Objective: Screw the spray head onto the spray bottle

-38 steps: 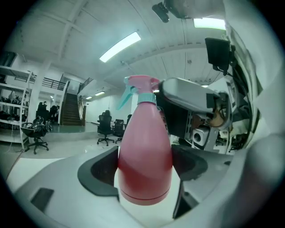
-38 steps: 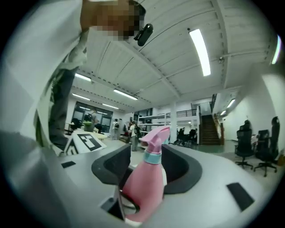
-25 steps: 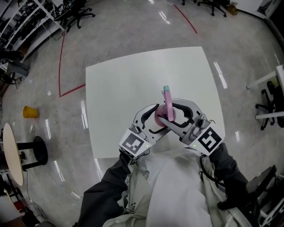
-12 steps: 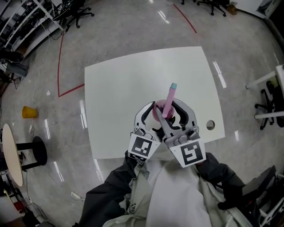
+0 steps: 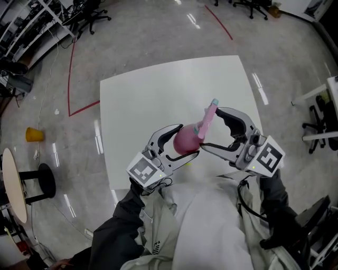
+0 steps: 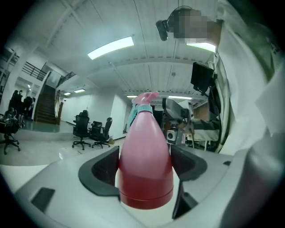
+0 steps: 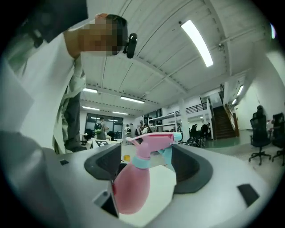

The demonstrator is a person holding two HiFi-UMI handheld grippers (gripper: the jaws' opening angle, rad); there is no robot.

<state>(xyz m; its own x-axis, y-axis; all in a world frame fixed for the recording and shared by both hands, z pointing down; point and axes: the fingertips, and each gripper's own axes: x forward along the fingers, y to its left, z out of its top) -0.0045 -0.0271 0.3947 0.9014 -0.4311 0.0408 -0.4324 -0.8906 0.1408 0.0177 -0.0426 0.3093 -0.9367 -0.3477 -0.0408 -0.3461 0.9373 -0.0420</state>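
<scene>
A pink spray bottle is held tilted above the near edge of the white table, its pink spray head with a teal collar and tip sitting on its neck. My left gripper is shut on the bottle's body; in the left gripper view both pads press its sides. My right gripper is opening, its jaws standing wide on either side of the spray head without pressing it. The bottle's body shows below it in the right gripper view.
A yellow cup lies on the floor at the left, beside a small round table. Office chairs stand at the far left. Red tape marks the floor beyond the table's left side.
The right gripper has let go of the spray head, opened wide and swung out to the right. The left gripper has shifted left with the bottle, which now leans to the right.
</scene>
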